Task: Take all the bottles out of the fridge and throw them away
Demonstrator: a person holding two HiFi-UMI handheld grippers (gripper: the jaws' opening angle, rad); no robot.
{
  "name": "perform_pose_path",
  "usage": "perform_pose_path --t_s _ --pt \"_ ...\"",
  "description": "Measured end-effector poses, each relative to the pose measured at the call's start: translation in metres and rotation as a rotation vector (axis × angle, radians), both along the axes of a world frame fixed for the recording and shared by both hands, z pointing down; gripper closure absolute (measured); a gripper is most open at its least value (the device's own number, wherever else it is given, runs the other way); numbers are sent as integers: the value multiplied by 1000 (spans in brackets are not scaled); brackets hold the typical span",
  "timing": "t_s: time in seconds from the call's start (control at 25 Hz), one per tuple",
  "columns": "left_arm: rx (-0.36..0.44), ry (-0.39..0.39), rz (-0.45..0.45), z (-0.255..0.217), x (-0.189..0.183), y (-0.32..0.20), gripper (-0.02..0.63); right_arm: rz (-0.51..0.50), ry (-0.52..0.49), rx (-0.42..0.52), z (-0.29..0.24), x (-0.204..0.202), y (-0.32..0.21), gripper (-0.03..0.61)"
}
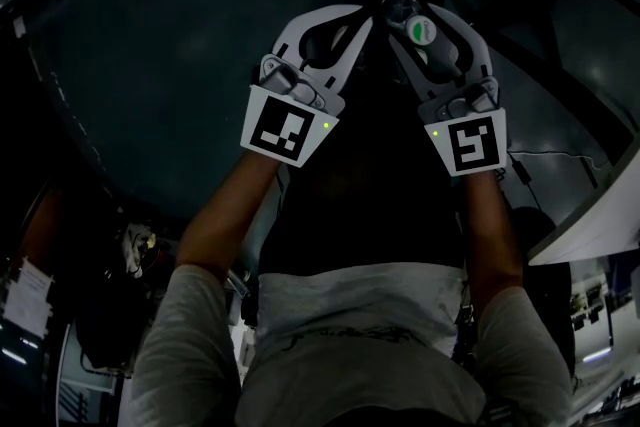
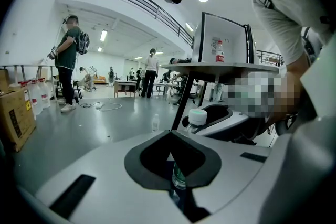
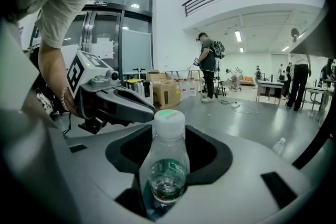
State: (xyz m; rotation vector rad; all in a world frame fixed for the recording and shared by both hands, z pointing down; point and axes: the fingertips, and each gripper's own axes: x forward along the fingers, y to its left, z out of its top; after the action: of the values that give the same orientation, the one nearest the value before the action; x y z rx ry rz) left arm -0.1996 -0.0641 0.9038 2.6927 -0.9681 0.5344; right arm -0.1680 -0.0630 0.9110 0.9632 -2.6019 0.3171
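Observation:
My right gripper (image 3: 169, 140) is shut on a small clear bottle (image 3: 167, 165) with a pale green cap and green label. The bottle stands upright between the black pads. In the head view its cap (image 1: 421, 28) shows in the right gripper (image 1: 415, 25), close beside the left gripper (image 1: 362, 15). The left gripper (image 2: 170, 135) has its jaws meeting tip to tip, and its pad hollow looks dark. A bit of clear, green-labelled bottle (image 2: 179, 177) shows in the slot below; I cannot tell whether it is held. A white open-fronted box (image 2: 232, 39) on a round table holds a red-labelled bottle (image 2: 219, 52).
The round table (image 2: 220, 66) stands on a slanted black leg just ahead of the left gripper. A small bottle (image 2: 155, 123) stands on the grey floor. Cardboard boxes (image 3: 165, 93) and large jugs sit by the wall. Several people stand farther back.

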Motion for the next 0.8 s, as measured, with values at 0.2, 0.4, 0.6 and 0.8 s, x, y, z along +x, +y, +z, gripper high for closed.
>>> perform_pose_path --t_s 0.2,0.4,0.6,0.8 --pt "-23 22 28 29 2 2 601 -23 -1 -2 26 0 -1 365" --pt "-24 17 44 58 4 -2 601 -36 -14 -7 57 4 -4 365" --pt "-18 12 54 81 6 -6 601 -44 -15 0 82 6 -8 365" --pt "-15 11 62 97 8 -8 601 -48 3 6 102 9 -11 365"
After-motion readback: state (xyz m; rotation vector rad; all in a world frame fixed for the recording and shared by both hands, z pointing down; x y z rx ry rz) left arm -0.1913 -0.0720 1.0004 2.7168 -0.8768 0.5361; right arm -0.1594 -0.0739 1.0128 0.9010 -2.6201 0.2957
